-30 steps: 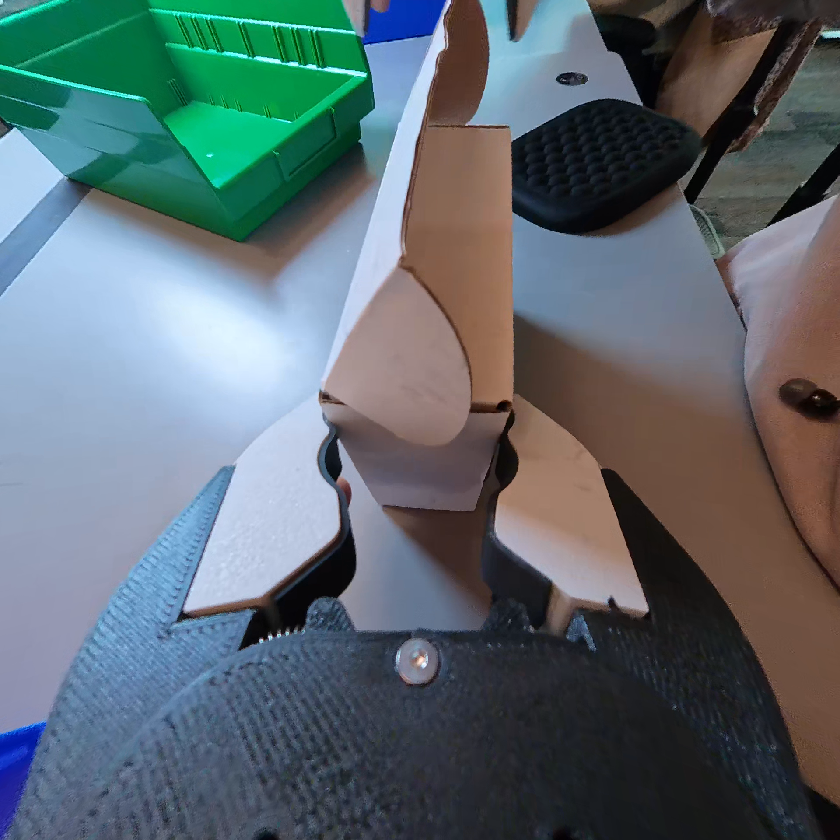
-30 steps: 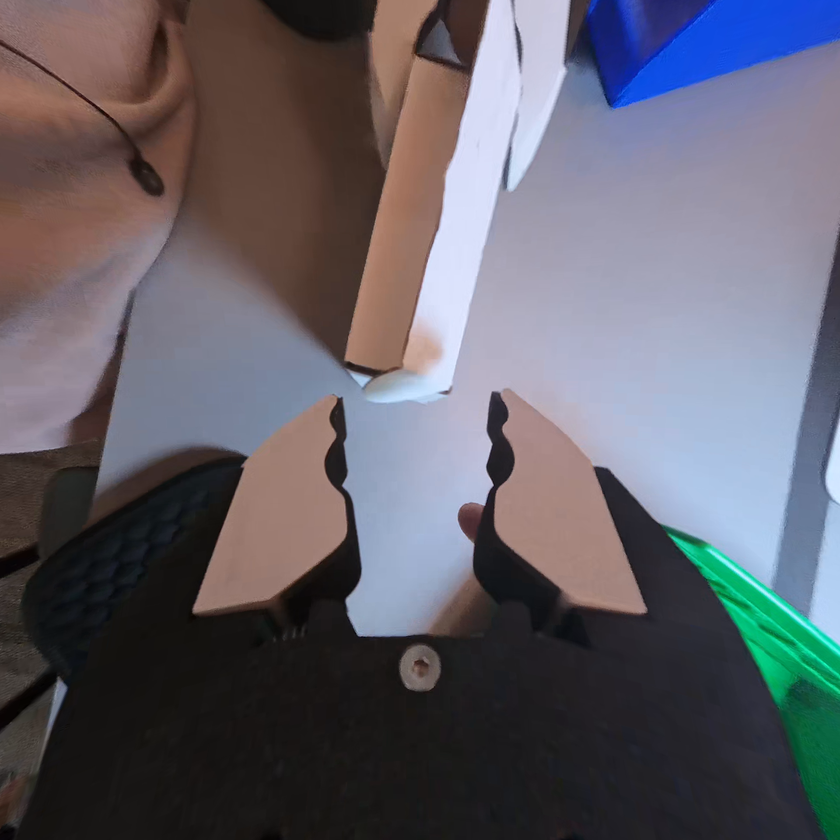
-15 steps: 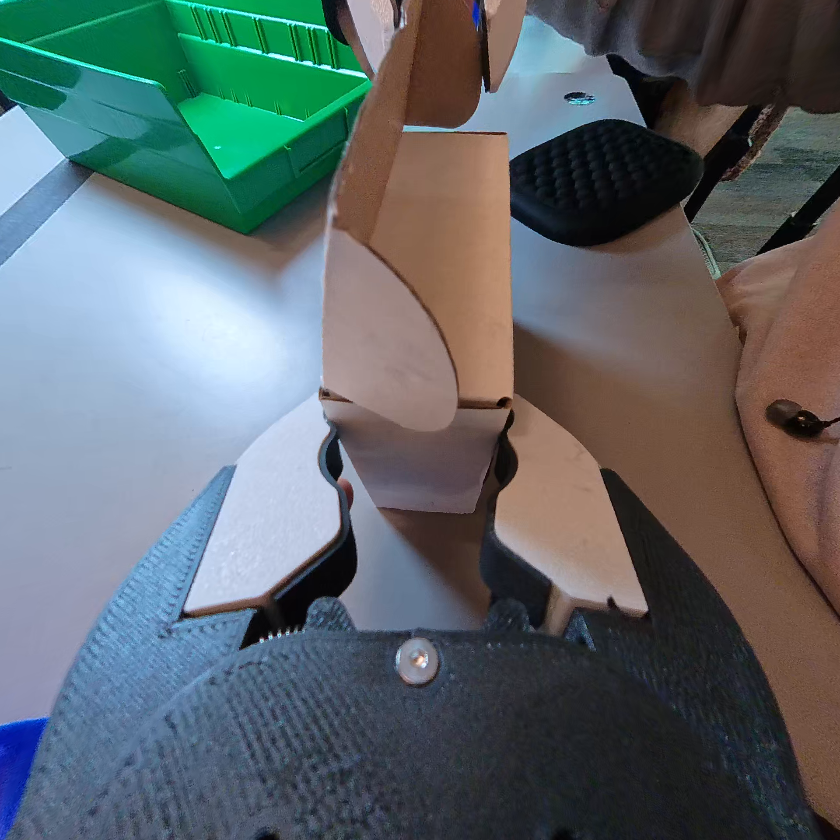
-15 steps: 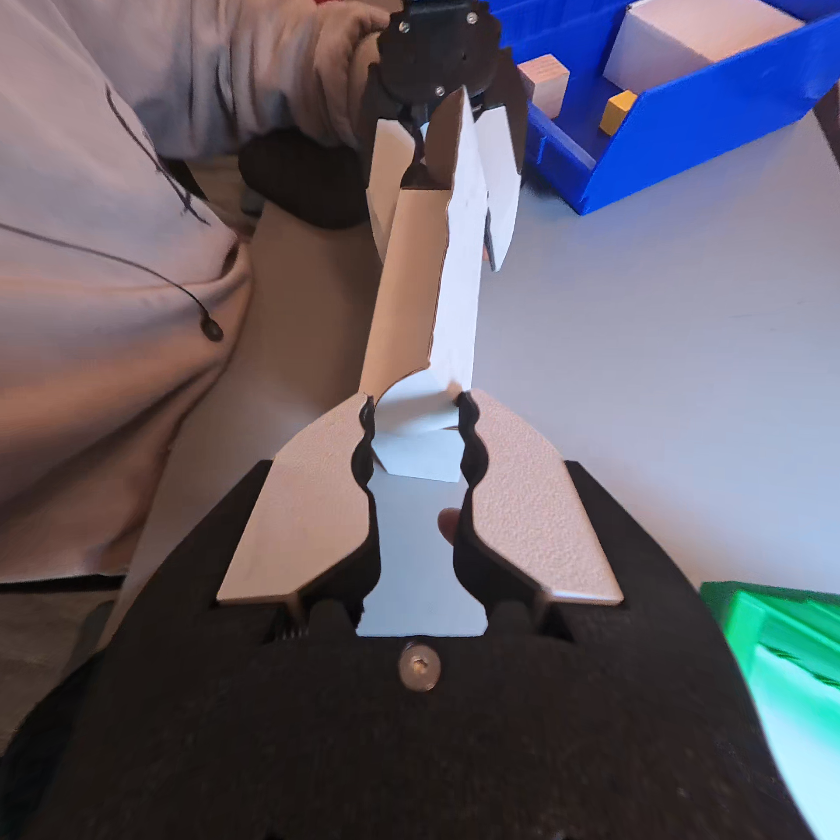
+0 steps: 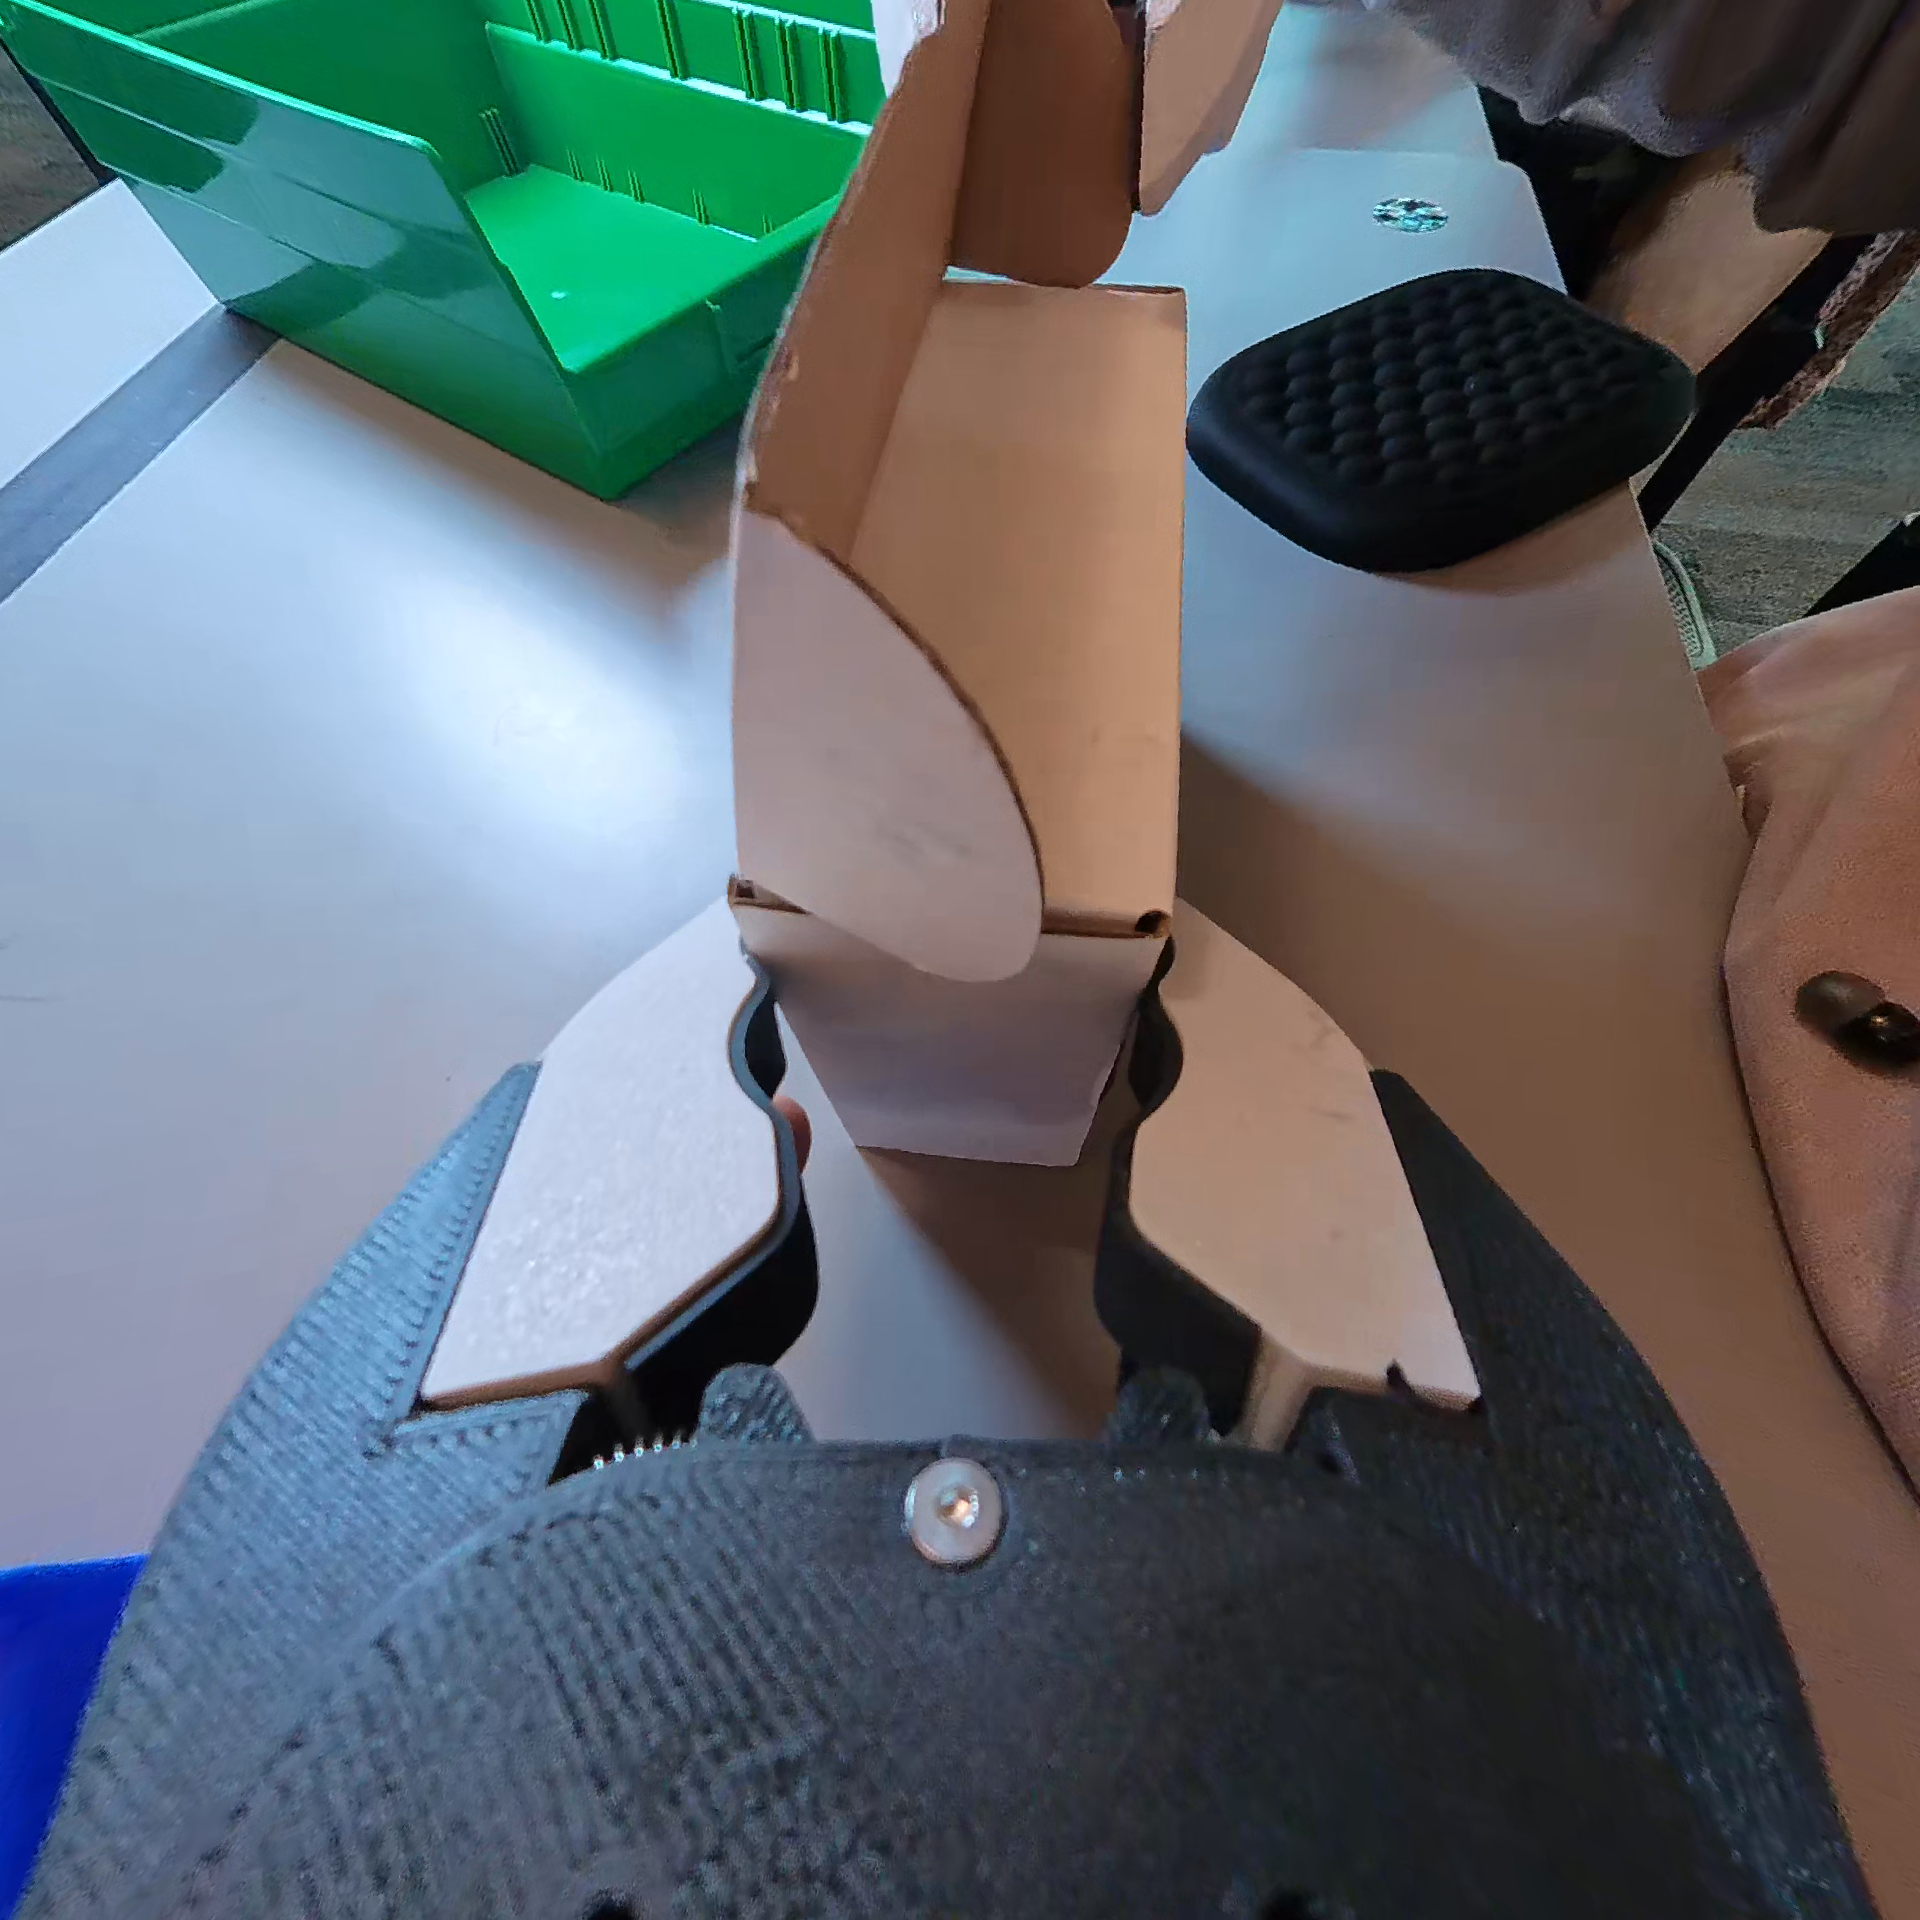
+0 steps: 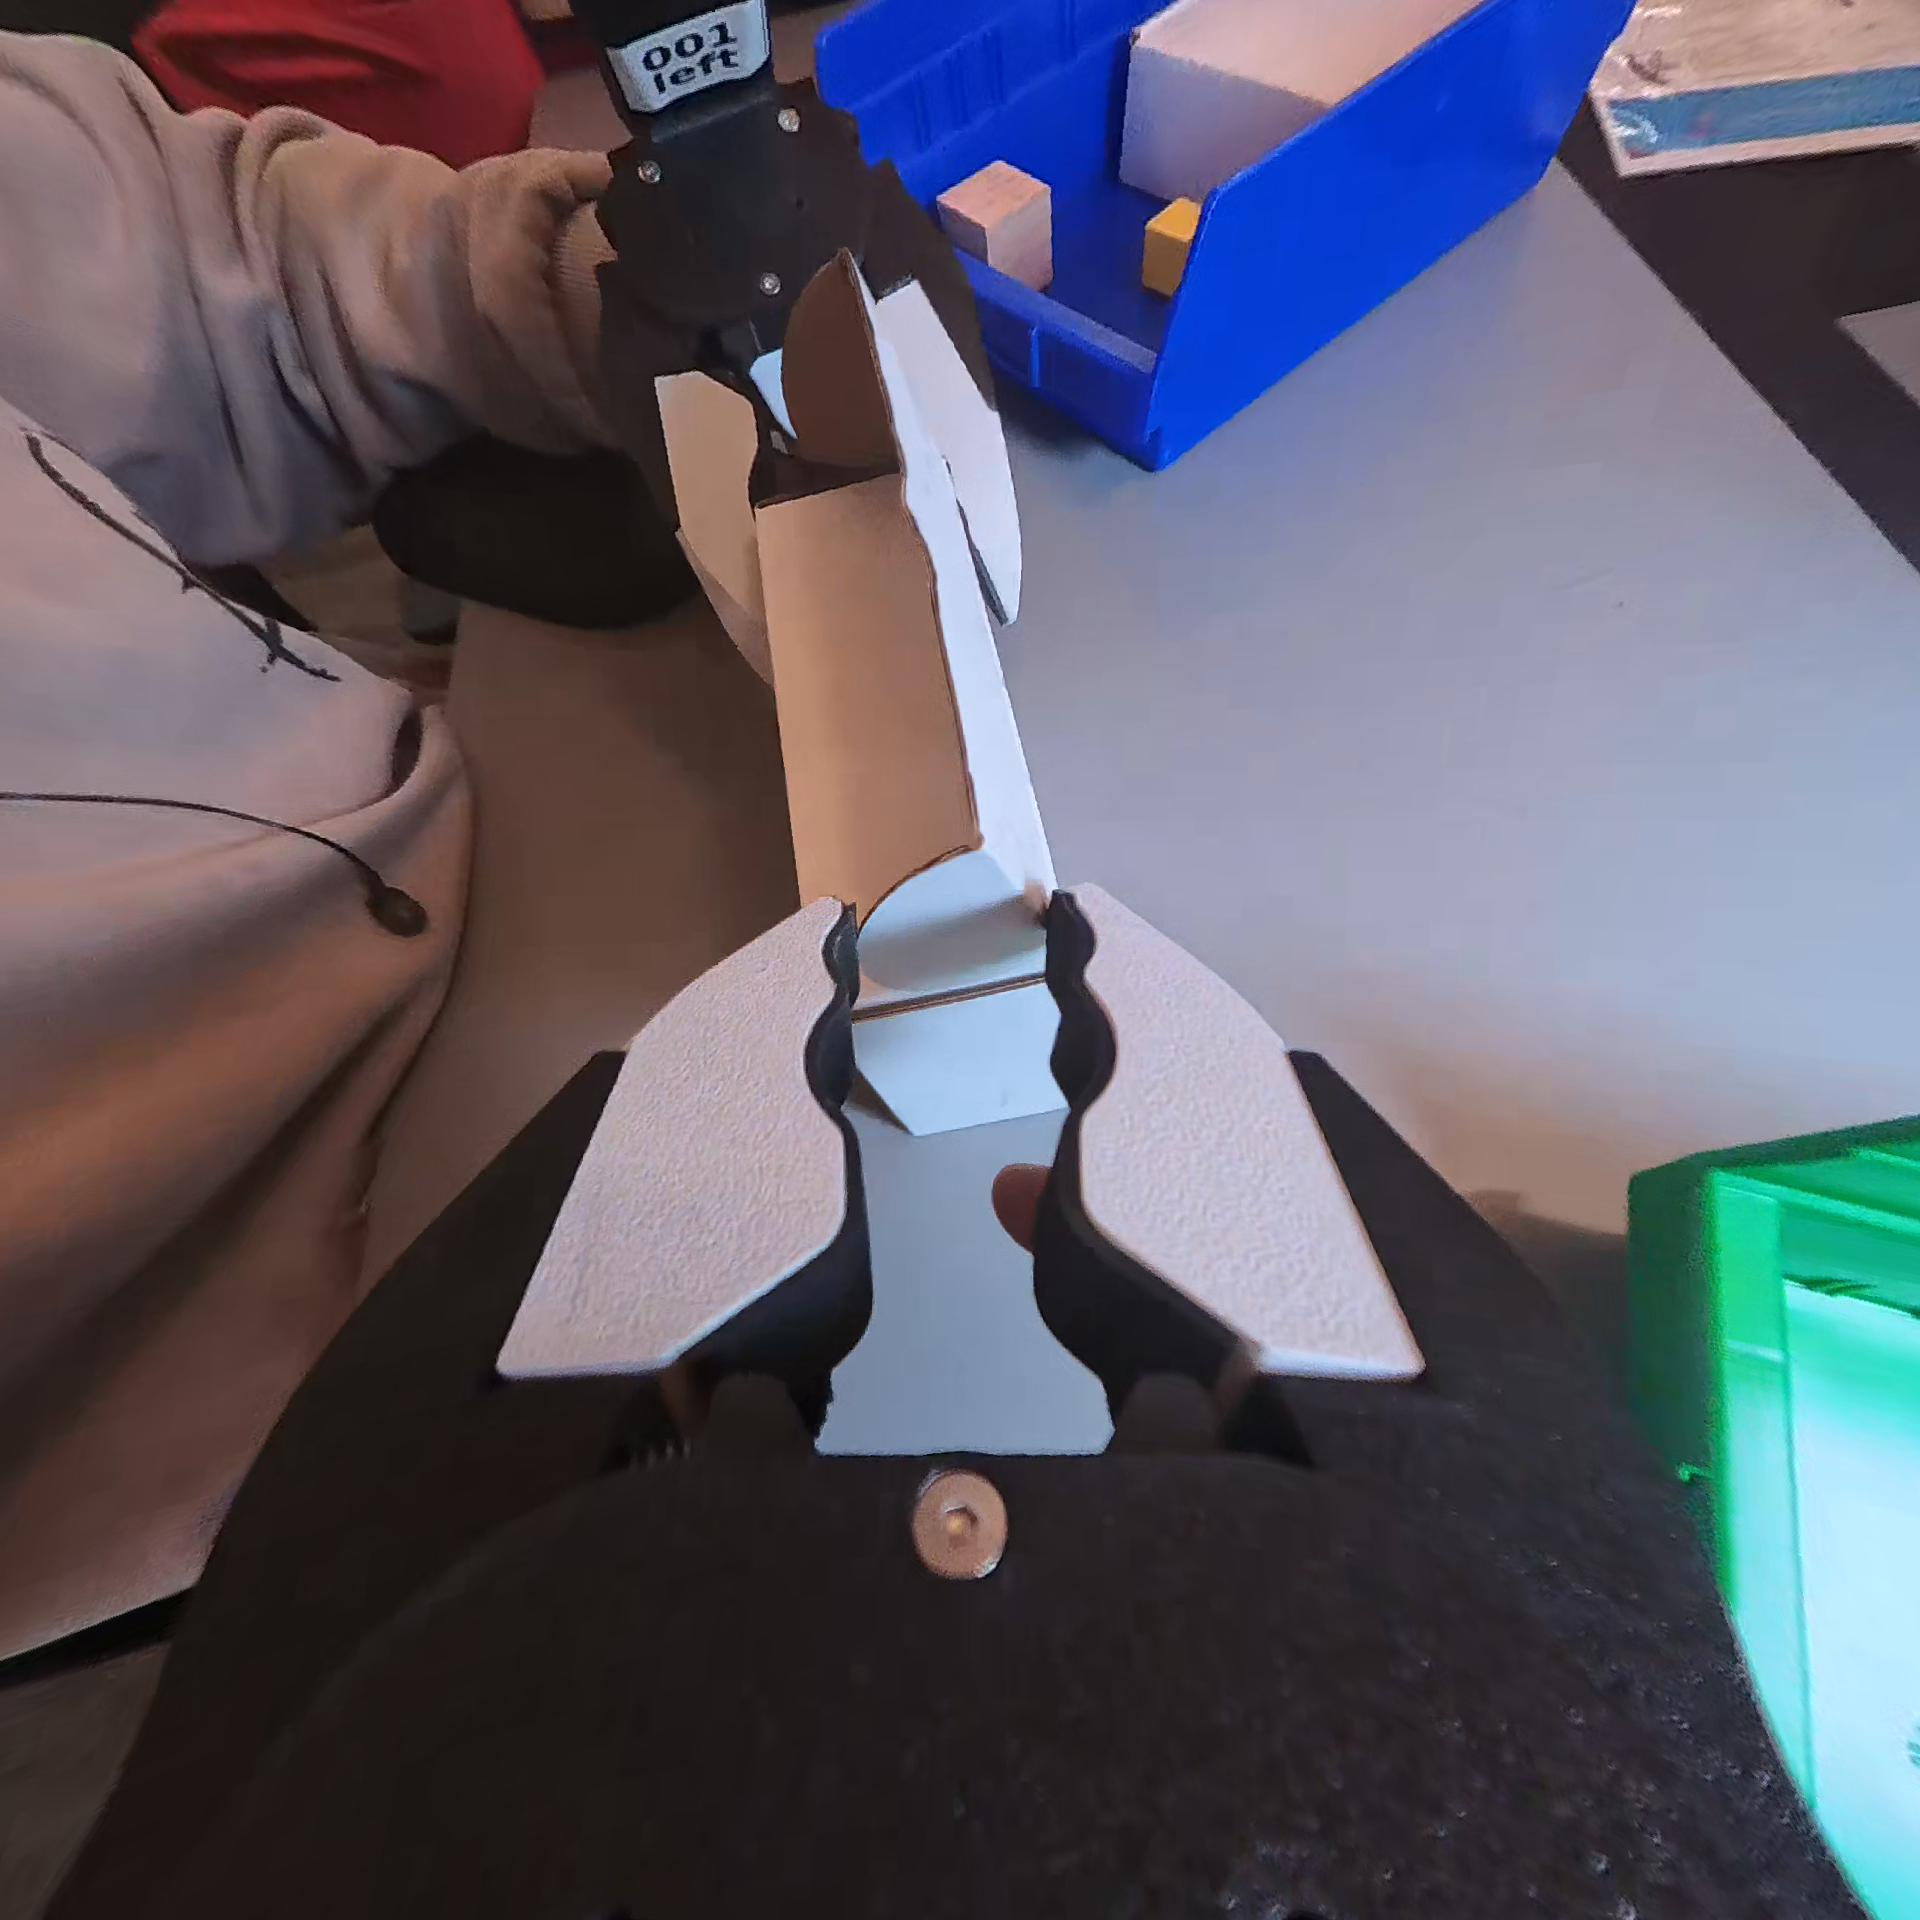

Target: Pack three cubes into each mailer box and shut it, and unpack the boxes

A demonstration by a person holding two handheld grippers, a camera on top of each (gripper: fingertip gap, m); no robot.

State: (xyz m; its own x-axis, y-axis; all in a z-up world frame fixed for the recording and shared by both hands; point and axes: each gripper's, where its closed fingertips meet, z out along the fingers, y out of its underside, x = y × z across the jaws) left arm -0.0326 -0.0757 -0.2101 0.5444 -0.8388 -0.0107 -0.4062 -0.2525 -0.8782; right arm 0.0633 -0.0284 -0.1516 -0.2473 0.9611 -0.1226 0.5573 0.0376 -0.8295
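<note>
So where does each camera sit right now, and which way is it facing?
Left wrist view: on the left gripper, facing the green plastic bin; its fingers clamp the open cardboard mailer box.
Right wrist view: on the right gripper, facing the blue plastic bin and left gripper, clamping the box's other end.
Shared: the box, grey table.

Mailer box [image 5: 1023,623] open, flaps loose, above table; cubes [image 6: 995,220] in blue bin

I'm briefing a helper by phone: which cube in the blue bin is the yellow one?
Find the blue bin on the grey table, beyond the mailer box held by both grippers. Two cubes sit near its open front. The yellow cube is the smaller one against the bin's side wall, beside the pale wooden cube.
</note>
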